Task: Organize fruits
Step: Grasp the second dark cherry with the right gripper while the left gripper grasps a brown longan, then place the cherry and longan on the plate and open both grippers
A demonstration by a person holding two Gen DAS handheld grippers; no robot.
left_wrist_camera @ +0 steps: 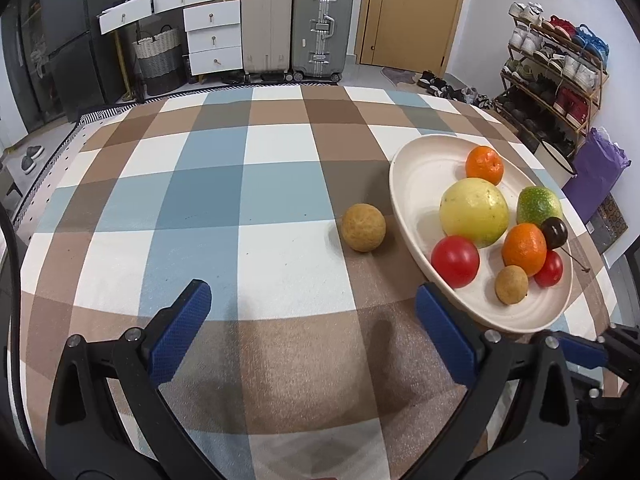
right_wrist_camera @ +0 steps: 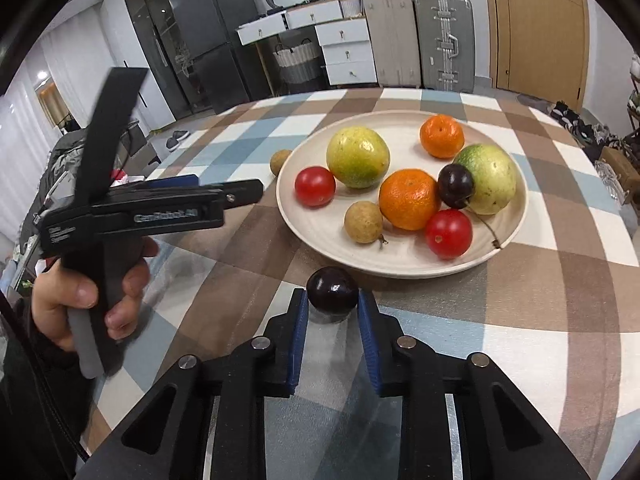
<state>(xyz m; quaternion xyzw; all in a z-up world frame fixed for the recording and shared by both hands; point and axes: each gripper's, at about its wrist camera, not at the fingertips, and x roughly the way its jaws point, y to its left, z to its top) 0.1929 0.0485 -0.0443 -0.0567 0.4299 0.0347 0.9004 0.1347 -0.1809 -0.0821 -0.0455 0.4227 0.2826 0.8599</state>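
Observation:
A cream plate [right_wrist_camera: 328, 236] [left_wrist_camera: 416, 184] on the checked tablecloth holds two oranges, two red tomatoes, two green-yellow fruits, a dark cherry and a brown longan. My right gripper [right_wrist_camera: 333, 294] is shut on a second dark cherry [right_wrist_camera: 332, 289], just in front of the plate's near rim. A loose longan [left_wrist_camera: 363, 227] [right_wrist_camera: 279, 161] lies on the cloth left of the plate. My left gripper [left_wrist_camera: 312, 300] is open and empty, short of that longan; it also shows side-on in the right wrist view [right_wrist_camera: 236, 192].
The table's far edge curves round behind the plate. Beyond it stand two suitcases [left_wrist_camera: 296, 20], white drawers [left_wrist_camera: 212, 36], a woven basket, a door and a shoe rack [left_wrist_camera: 556, 68]. A purple bag [left_wrist_camera: 596, 168] sits off the table's right side.

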